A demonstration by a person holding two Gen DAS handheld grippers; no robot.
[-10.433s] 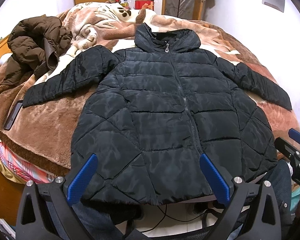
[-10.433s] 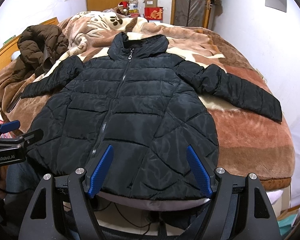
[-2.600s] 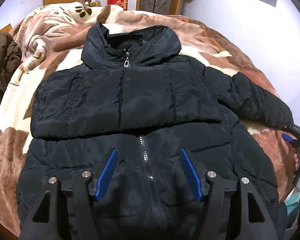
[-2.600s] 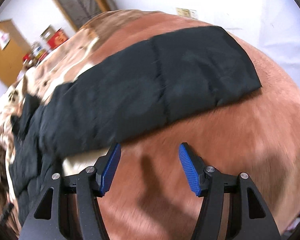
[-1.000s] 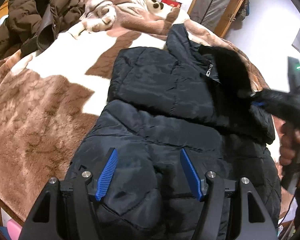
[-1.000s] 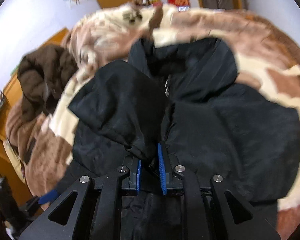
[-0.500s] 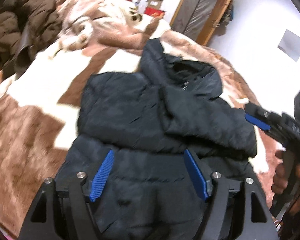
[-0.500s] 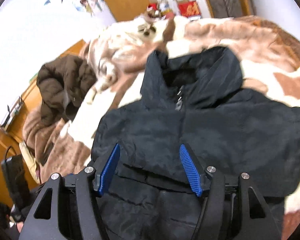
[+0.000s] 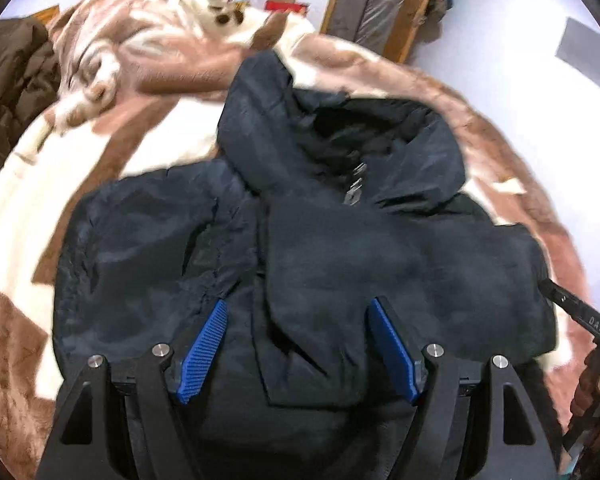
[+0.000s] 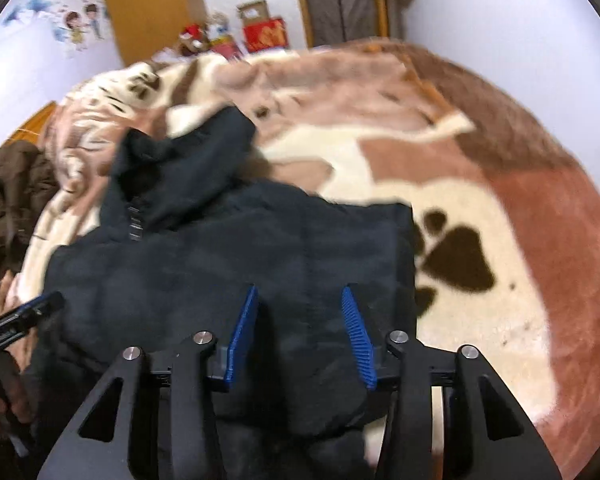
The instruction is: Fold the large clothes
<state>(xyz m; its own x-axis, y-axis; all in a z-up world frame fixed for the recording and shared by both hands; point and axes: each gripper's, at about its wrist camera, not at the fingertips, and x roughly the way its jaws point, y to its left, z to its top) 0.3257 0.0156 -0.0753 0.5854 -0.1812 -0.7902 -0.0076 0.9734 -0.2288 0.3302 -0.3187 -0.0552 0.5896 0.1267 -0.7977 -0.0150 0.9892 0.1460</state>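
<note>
A brown coat lies heaped at the far left of the bed. On the brown-and-cream blanket the black puffer jacket lies face up in the middle, both sleeves folded across its chest, hood on the far side. The left gripper hovers with wide jaws, empty. The right gripper hangs over the jacket's right edge, jaws closing on nothing.

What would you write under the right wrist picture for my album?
Right gripper hovering, jaws closing on nothing, above a black jacket on a paw-print blanket.
</note>
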